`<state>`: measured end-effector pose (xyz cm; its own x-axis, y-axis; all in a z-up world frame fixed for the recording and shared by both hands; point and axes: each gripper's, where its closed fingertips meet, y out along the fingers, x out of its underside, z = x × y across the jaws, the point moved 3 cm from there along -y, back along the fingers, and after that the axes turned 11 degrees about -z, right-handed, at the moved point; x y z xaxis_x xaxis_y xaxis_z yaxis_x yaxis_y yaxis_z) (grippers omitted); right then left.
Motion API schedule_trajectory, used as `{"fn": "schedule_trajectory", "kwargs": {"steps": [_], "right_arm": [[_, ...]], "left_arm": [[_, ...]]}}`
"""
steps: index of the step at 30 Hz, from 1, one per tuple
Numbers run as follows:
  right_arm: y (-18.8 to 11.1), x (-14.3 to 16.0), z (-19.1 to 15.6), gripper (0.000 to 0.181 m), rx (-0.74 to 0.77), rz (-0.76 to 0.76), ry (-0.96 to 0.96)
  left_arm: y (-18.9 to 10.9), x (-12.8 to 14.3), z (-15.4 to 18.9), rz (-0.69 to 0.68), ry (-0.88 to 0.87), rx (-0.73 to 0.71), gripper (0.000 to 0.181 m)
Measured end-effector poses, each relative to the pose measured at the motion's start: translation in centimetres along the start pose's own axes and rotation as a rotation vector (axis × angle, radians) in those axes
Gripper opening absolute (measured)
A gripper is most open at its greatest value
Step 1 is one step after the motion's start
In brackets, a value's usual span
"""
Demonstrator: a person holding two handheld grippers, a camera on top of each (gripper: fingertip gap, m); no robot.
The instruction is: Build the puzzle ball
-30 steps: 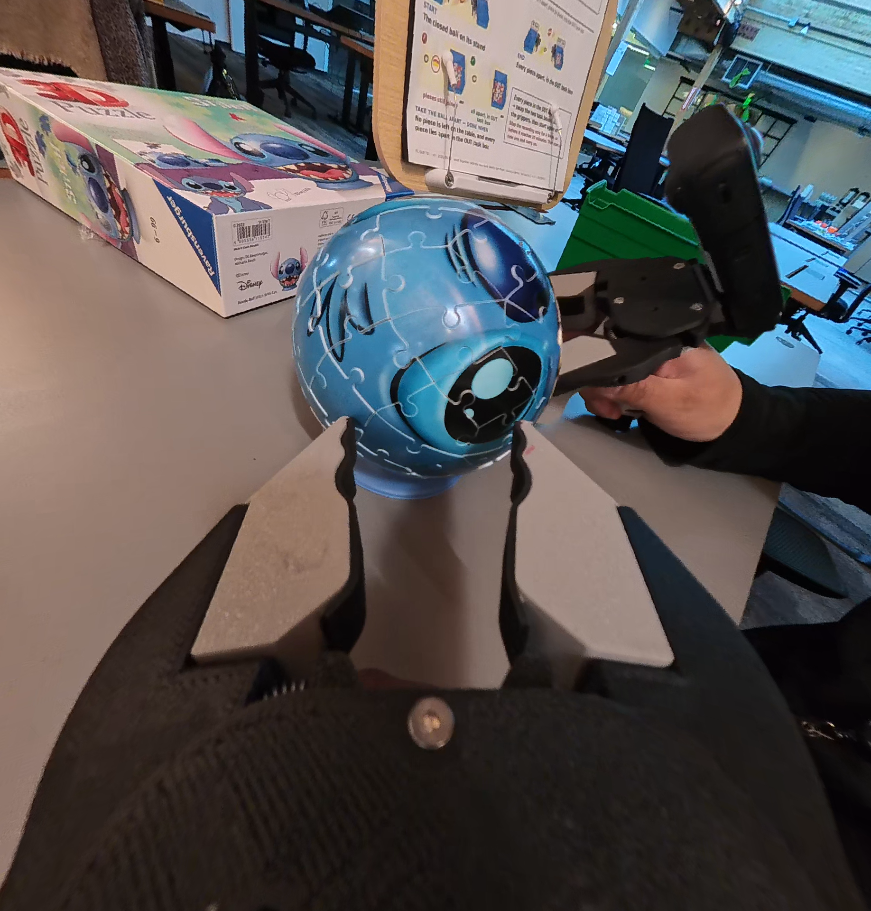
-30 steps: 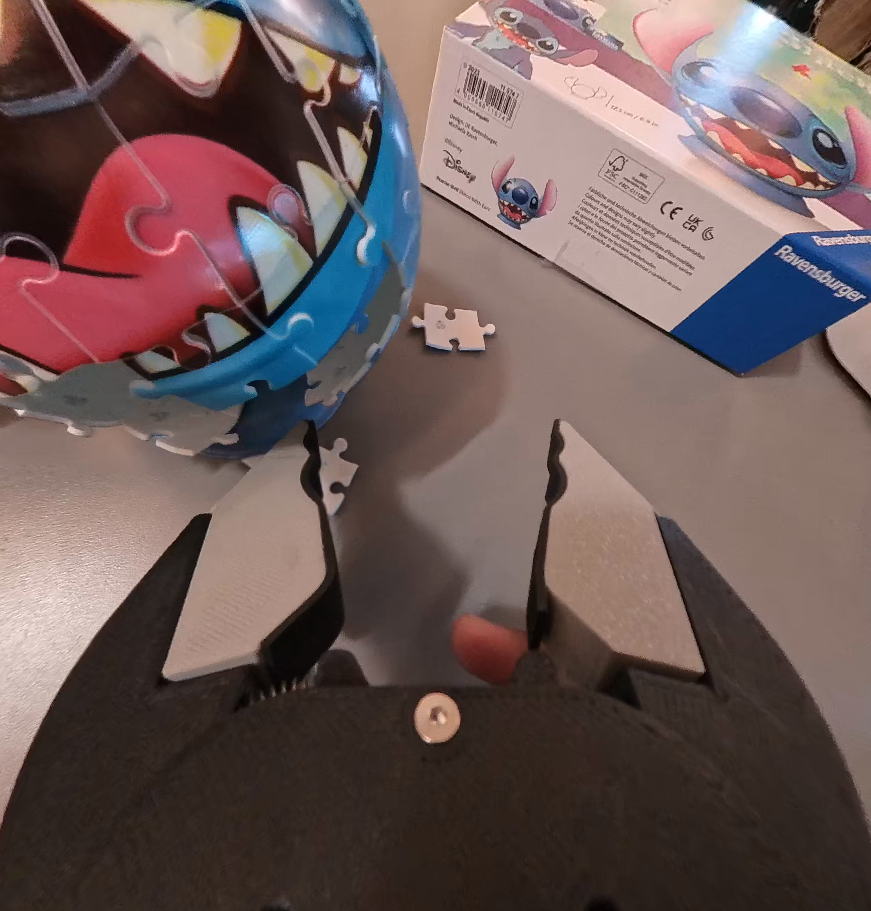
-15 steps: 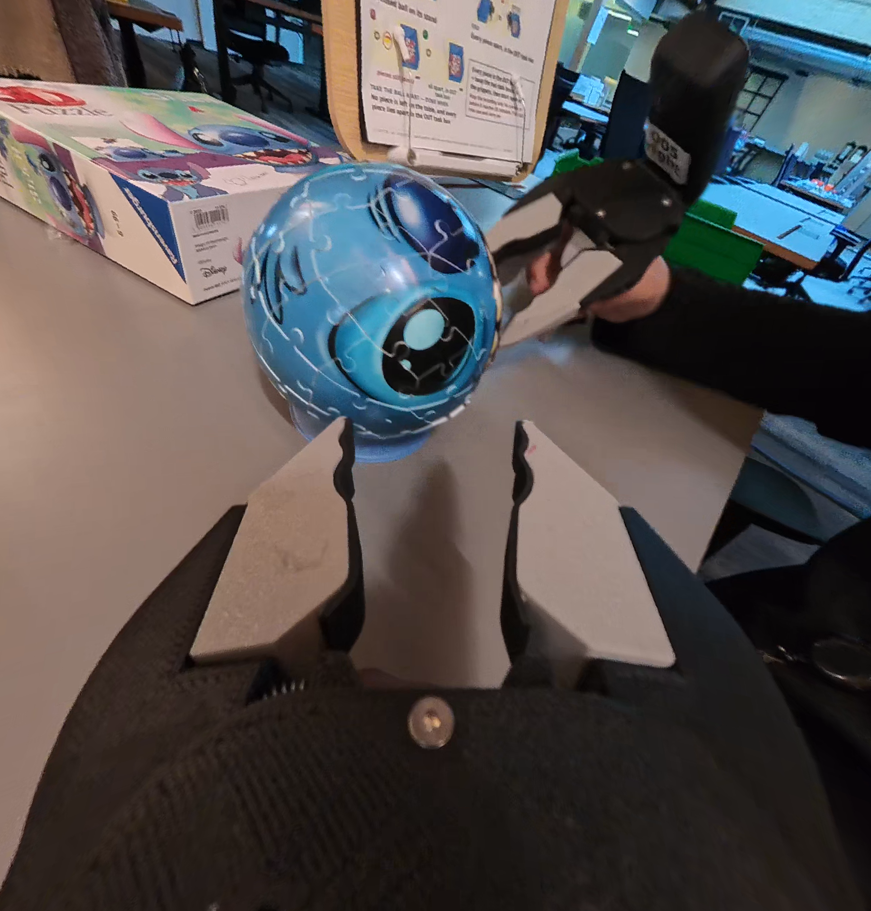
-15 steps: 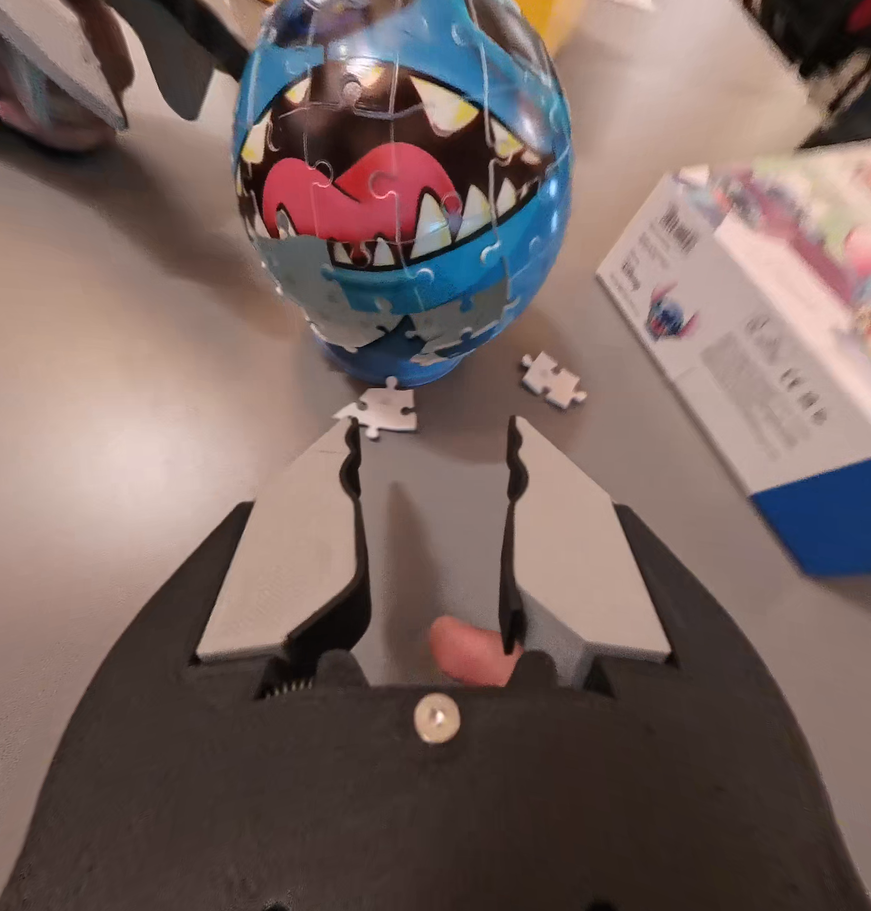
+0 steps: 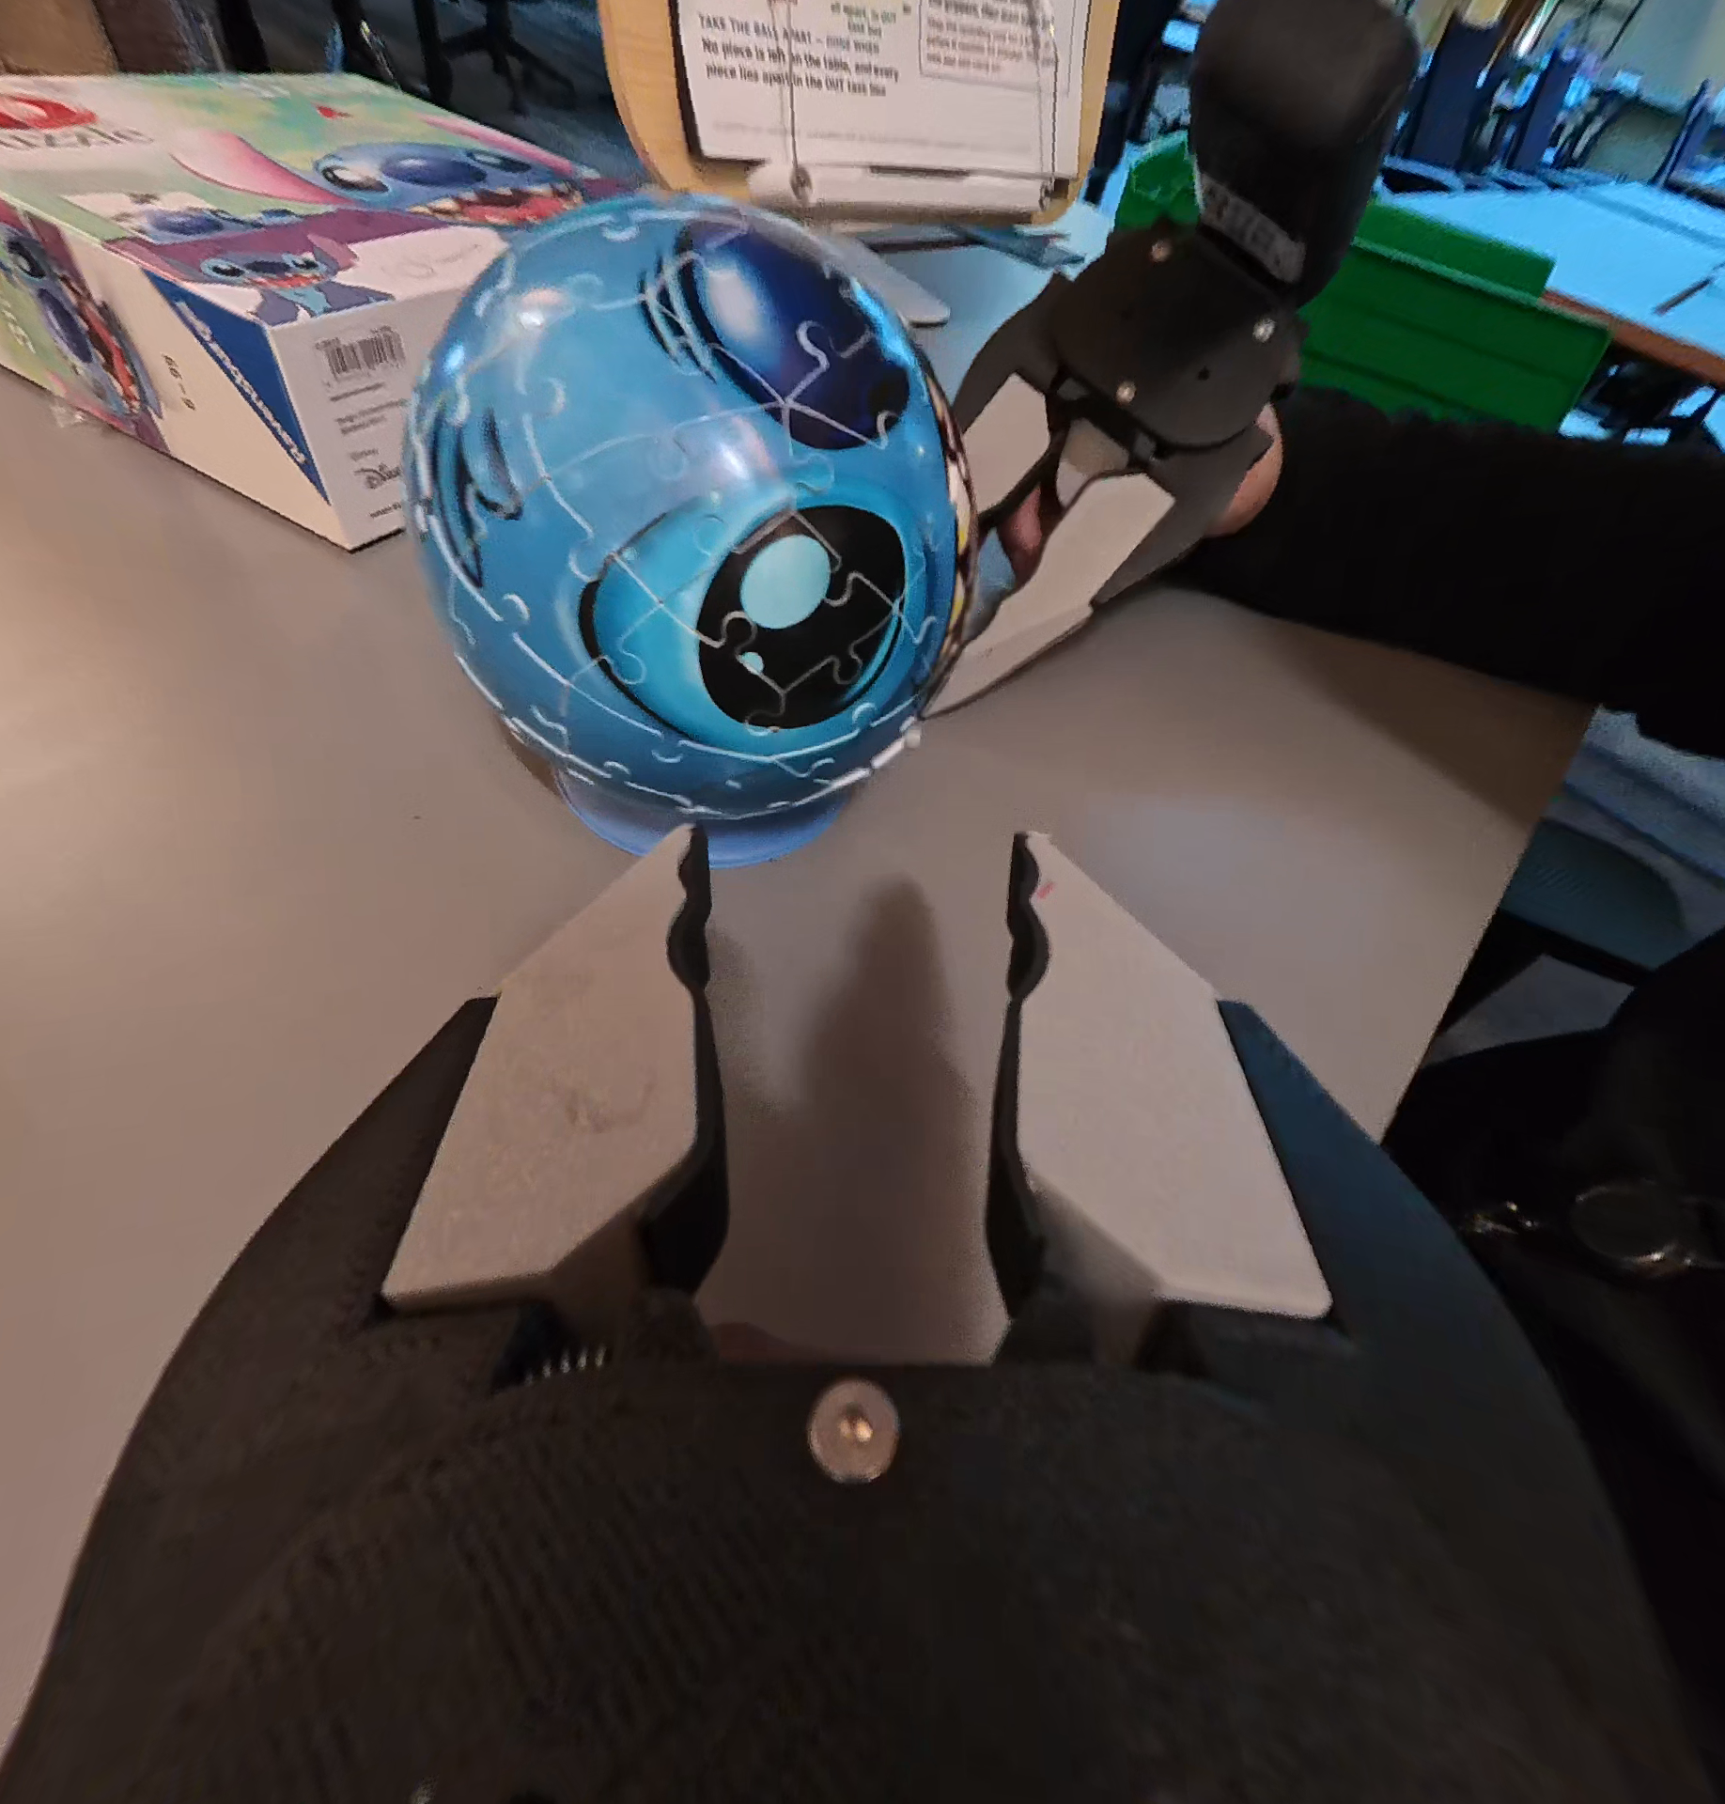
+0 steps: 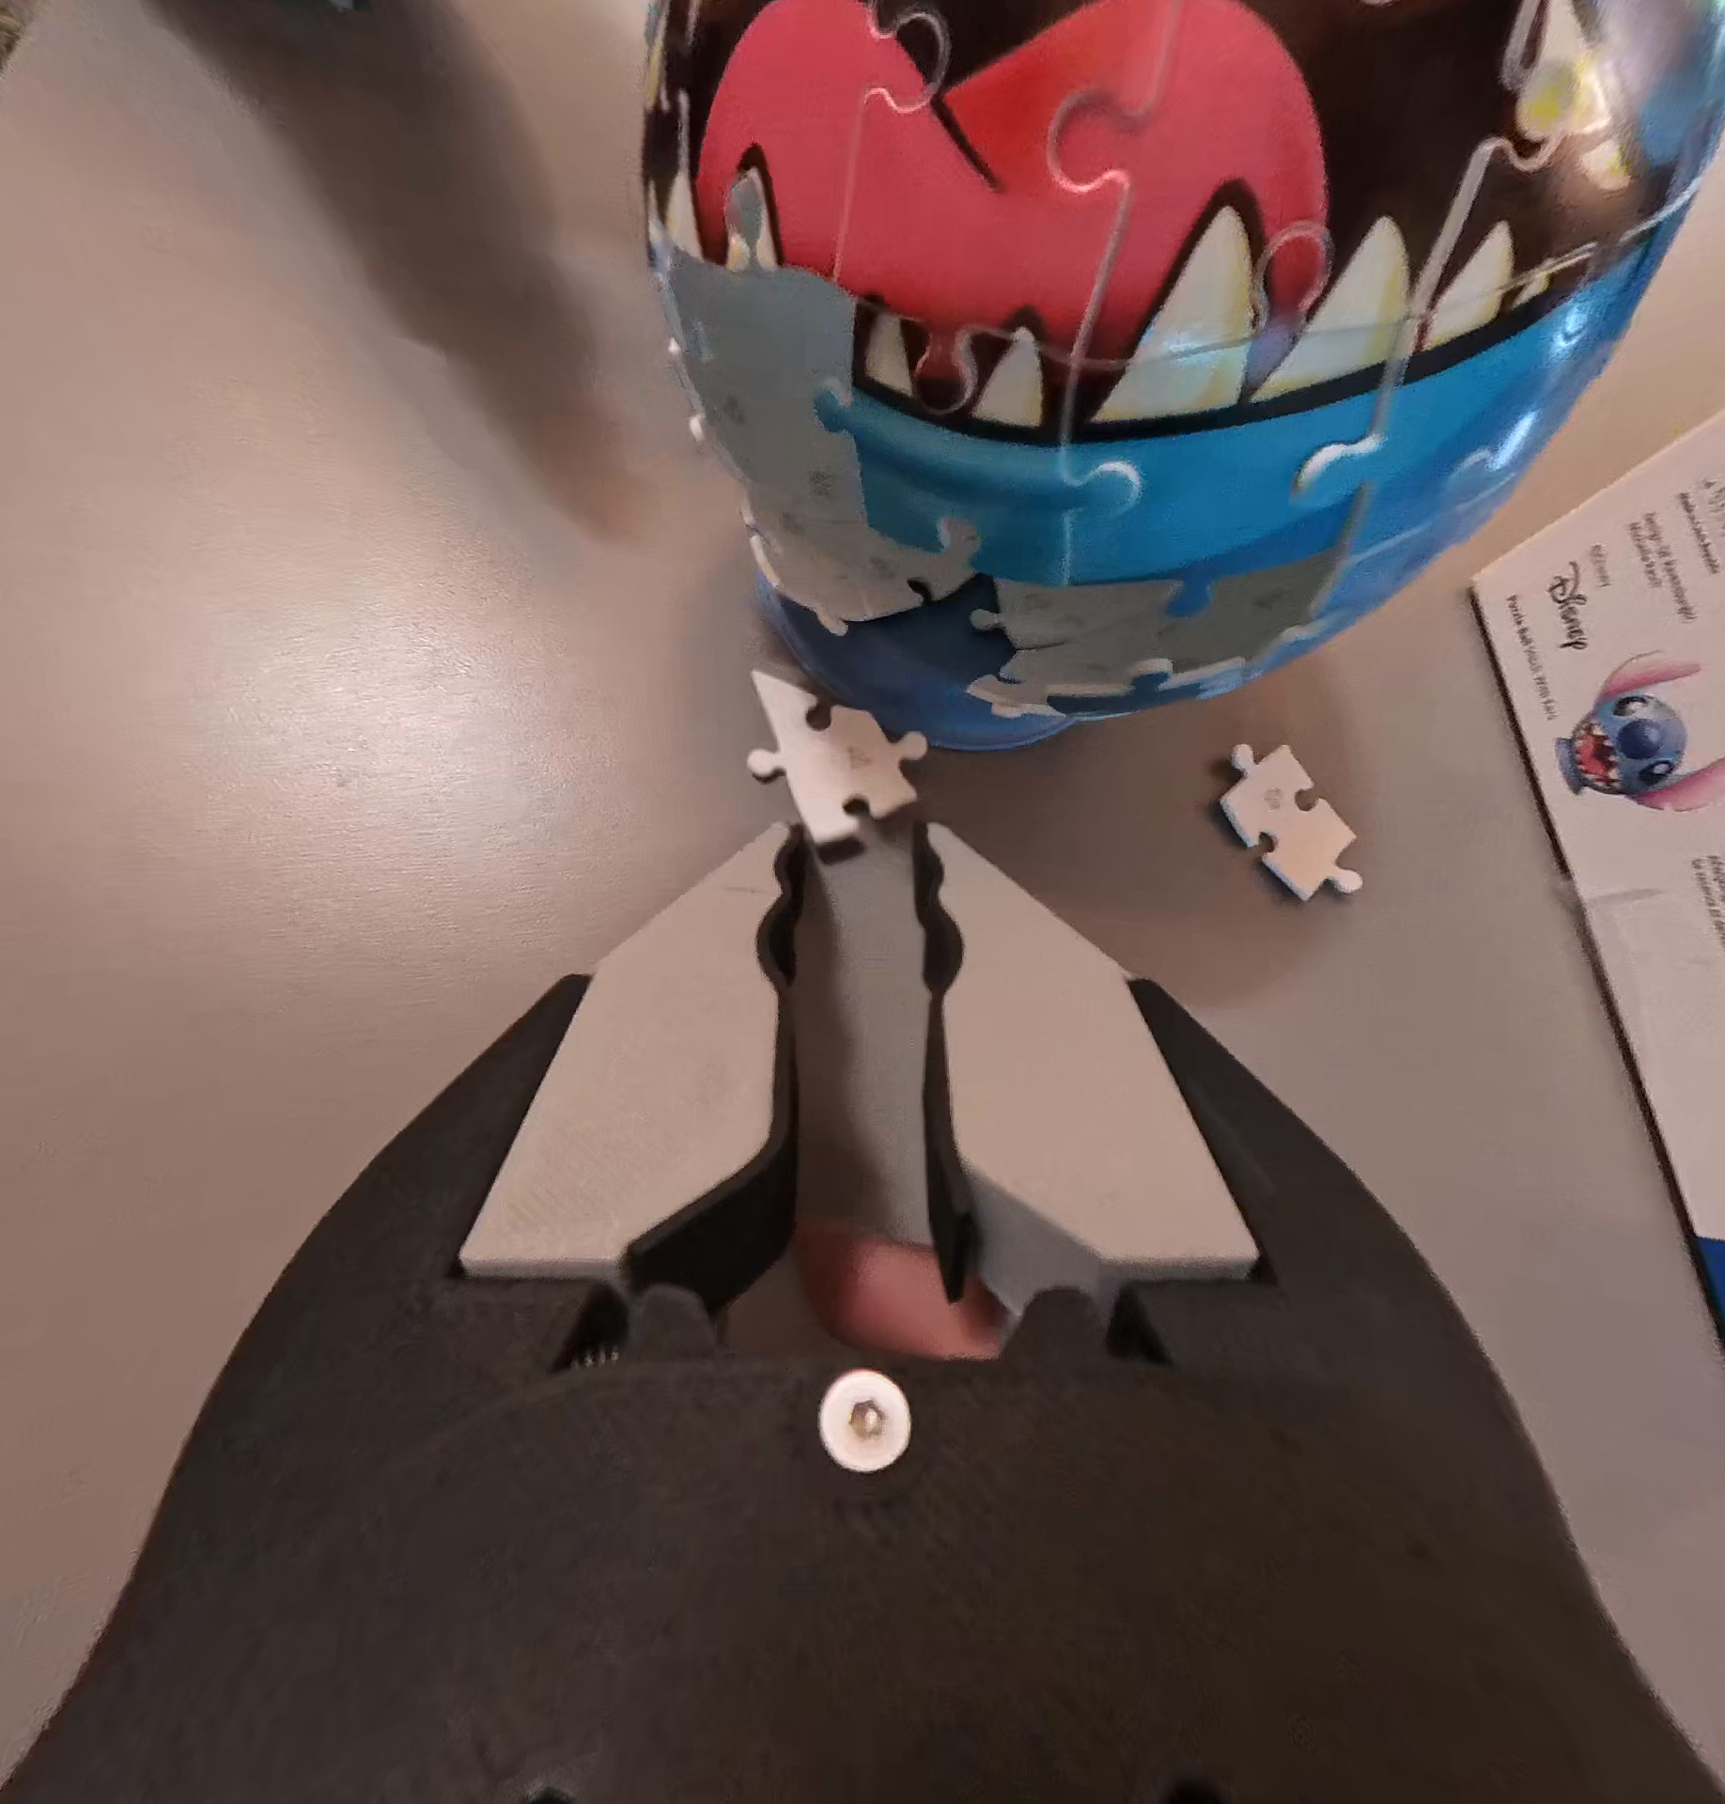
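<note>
The puzzle ball [image 5: 688, 508] sits on its blue stand [image 5: 702, 830] near the grey table's [image 5: 205, 781] right-hand edge, with bare tabletop to its 9 o'clock, the puzzle box [image 5: 253, 283] behind at 10 o'clock and a clipboard [image 5: 878, 98] at 12. The left gripper [image 5: 854, 859] hovers just short of the stand, jaws moderately apart and holding nothing. The right gripper [image 6: 854, 849] has its jaws narrowed to a slim gap, its tips at a loose white puzzle piece [image 6: 839, 766] lying by the stand; whether they grip it I cannot tell, and a second loose piece [image 6: 1288, 820] lies at 2 o'clock.
</note>
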<state>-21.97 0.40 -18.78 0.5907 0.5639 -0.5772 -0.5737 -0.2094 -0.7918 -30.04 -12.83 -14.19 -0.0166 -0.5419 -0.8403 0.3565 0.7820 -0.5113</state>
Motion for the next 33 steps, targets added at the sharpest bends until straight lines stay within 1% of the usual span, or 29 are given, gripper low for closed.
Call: {"fn": "schedule_trajectory", "kwargs": {"steps": [1,4,7,8,10,14,17,18,20,22,24,25,27,29,30,31,33], "right_arm": [[0.0,0.0,-0.1,0.023,-0.009,-0.003,0.004],[0.0,-0.1,-0.2,0.023,-0.01,-0.006,0.007],[0.2,-0.4,-0.3,0.023,-0.006,0.004,-0.016],[0.3,-0.6,-0.4,0.021,-0.015,0.003,-0.024],[0.6,-0.6,-0.3,0.006,-0.026,-0.005,-0.022],[0.5,-0.5,-0.5,0.006,-0.009,-0.008,-0.009],[0.1,-0.4,-1.1,0.004,0.003,0.001,-0.008],[-0.1,-0.5,-1.4,0.0,-0.006,0.009,-0.001],[-0.5,-0.6,-1.9,0.0,-0.027,0.022,0.021],[-0.6,-0.5,-2.5,0.0,-0.052,0.029,0.044],[-0.4,0.1,-2.5,0.0,-0.037,-0.006,0.047],[-0.6,0.1,-2.3,0.0,-0.009,-0.003,0.046],[-1.2,0.0,-1.6,0.0,0.015,0.013,0.099],[-1.5,-0.2,-1.3,0.028,-0.035,0.03,0.225],[-1.6,-0.4,-1.4,0.033,-0.065,0.051,0.282],[-1.7,-0.5,-1.4,0.032,-0.075,0.068,0.321],[-1.5,-0.3,-0.9,0.033,-0.023,0.054,0.338]], "left_arm": [[0.2,0.1,0.1,-0.021,0.01,0.003,0.06],[0.8,0.4,0.4,-0.062,0.03,0.006,0.059],[0.8,0.5,0.7,-0.064,0.07,-0.022,0.055],[0.9,0.5,0.8,-0.066,0.086,-0.037,0.054],[1.0,0.6,0.9,-0.081,0.118,-0.073,0.054],[1.8,0.5,2.3,-0.088,0.207,-0.119,0.045],[3.1,0.1,3.9,-0.099,0.309,-0.161,0.033],[3.7,0.0,4.2,-0.107,0.362,-0.196,0.031],[4.9,-0.1,4.8,-0.129,0.493,-0.285,0.028],[6.4,0.3,5.1,-0.188,0.622,-0.348,0.028],[7.6,1.0,4.6,-0.27,0.732,-0.426,0.028],[8.0,1.0,4.3,-0.285,0.764,-0.463,0.021],[8.1,1.0,4.1,-0.276,0.765,-0.47,0.017],[7.8,1.0,3.9,-0.28,0.734,-0.465,0.02],[7.7,1.1,3.7,-0.284,0.723,-0.466,0.02],[7.5,1.1,3.6,-0.284,0.72,-0.47,0.02],[7.3,1.2,3.4,-0.281,0.722,-0.486,0.021]]}}
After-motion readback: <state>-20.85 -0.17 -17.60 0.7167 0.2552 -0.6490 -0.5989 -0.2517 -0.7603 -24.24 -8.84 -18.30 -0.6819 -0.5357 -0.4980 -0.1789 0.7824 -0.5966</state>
